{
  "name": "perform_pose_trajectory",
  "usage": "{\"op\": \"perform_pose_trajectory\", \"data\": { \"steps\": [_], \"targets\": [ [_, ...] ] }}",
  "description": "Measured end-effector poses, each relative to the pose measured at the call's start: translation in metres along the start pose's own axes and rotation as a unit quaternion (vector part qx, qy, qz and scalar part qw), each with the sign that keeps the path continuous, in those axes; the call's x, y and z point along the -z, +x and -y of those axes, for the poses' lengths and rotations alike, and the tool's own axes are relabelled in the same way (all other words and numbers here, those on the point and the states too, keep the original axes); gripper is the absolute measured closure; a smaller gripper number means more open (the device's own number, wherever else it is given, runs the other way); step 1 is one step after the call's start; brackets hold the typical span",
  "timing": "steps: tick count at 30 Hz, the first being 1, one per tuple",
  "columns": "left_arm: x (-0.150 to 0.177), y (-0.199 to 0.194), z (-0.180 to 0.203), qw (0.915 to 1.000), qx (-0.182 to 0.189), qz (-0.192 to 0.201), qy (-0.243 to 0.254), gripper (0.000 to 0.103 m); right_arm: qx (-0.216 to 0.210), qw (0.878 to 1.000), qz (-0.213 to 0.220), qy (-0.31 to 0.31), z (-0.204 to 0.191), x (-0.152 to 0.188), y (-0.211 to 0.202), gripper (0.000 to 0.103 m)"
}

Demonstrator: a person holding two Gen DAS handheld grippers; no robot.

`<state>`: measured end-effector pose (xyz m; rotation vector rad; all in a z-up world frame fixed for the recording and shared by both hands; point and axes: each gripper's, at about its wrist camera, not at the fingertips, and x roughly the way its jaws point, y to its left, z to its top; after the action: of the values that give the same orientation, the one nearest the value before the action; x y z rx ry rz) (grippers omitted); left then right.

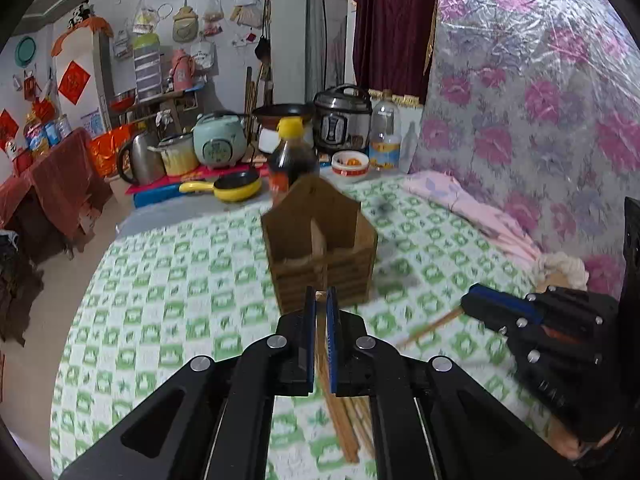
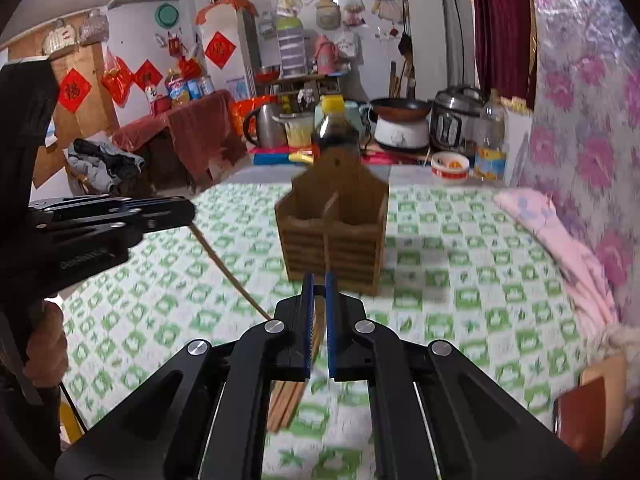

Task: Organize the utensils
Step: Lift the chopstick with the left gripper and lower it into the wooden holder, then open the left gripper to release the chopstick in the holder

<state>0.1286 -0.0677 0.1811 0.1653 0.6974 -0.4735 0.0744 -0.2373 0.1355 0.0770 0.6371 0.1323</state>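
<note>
A brown wooden utensil holder [image 1: 320, 248] [image 2: 332, 232] with a centre divider stands upright on the green-and-white checked tablecloth [image 1: 180, 300], straight ahead of both grippers. My left gripper [image 1: 321, 294] [image 2: 192, 210] is shut on a wooden chopstick [image 2: 228, 268] that slants down from its fingers. To its right, my right gripper [image 2: 319, 280] [image 1: 470, 296] is shut on another chopstick [image 1: 432, 326]. Both grippers hang above the cloth, short of the holder. Several loose chopsticks [image 1: 344, 420] [image 2: 292, 400] lie on the cloth beneath them.
A dark sauce bottle [image 1: 290, 160] with a yellow cap stands just behind the holder. A pink cloth [image 1: 460, 200] lies along the right side by the flowered wall. Pots, cookers, a yellow pan [image 1: 236, 188] and a red-and-white bowl [image 1: 350, 164] crowd the far edge.
</note>
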Motion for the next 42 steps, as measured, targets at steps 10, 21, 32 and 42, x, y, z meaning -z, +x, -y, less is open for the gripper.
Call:
{"op": "perform_pose_trajectory", "data": {
  "steps": [10,21,32,42],
  "targets": [
    [-0.083,-0.009,-0.002,0.9979,-0.007,0.064,-0.001,0.097,0.009,0.997,0.081,0.011,0.008,-0.080,-0.001,0.097],
    [-0.102,0.055,-0.031,0.9966,-0.014,0.071,-0.039,0.097,0.060,0.981,0.178,0.044,0.021,-0.135,0.044,0.097],
    [-0.049,0.088,-0.061,0.9973,-0.016,0.028,-0.066,0.058,0.053,0.994,0.082,0.058,0.043,-0.089,0.093,0.088],
    [-0.006,0.056,-0.058,0.9959,-0.042,0.027,-0.075,0.032,0.052,0.994,0.095,0.031,0.021,-0.045,0.037,0.039]
  ]
}}
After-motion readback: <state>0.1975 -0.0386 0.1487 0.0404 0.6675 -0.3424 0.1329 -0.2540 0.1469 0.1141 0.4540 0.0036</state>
